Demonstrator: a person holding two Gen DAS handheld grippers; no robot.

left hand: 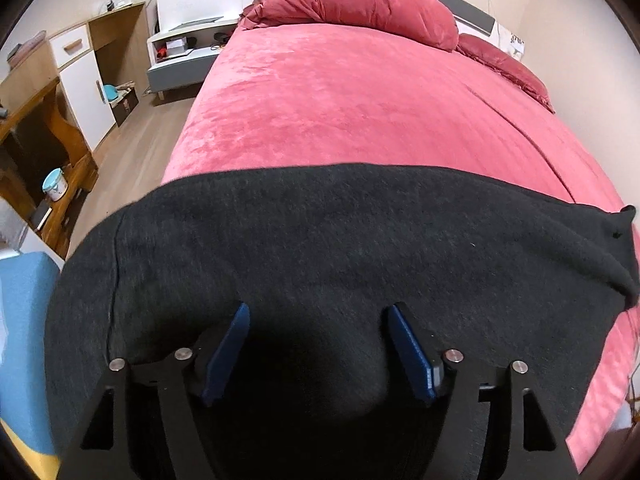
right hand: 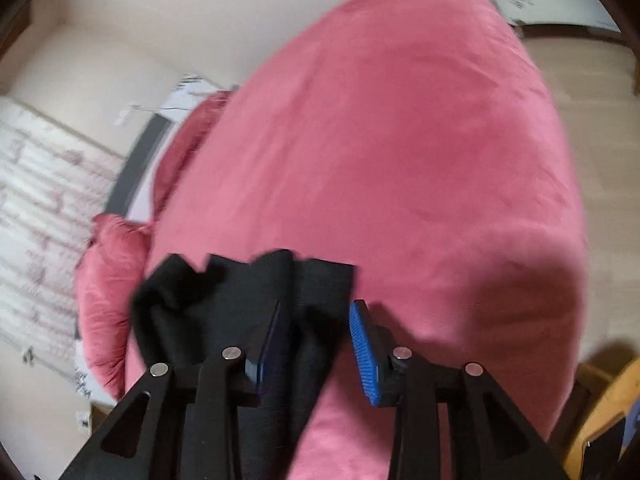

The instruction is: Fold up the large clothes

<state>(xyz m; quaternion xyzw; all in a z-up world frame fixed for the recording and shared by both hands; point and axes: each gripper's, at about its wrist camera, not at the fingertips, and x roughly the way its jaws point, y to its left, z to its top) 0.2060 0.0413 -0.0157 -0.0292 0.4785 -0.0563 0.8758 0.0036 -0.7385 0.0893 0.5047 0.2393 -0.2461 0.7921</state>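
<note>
A large dark grey garment [left hand: 320, 248] lies spread across the near end of the pink bed [left hand: 360, 100]. My left gripper [left hand: 318, 316] is open just above it, its blue pads wide apart over the cloth. In the right wrist view a bunched black part of the garment [right hand: 240, 288] hangs at my right gripper [right hand: 316, 312]. The jaws stand open, with cloth draped over the left finger and between the pads. The view is blurred, so whether the cloth is pinched is unclear.
A rolled pink duvet [left hand: 352, 0] and pillows lie at the bed's head. Wooden cabinets [left hand: 60, 92] and a white bedside unit [left hand: 192, 40] stand left of the bed, across wood floor. The pink bed [right hand: 400, 140] fills the right wrist view.
</note>
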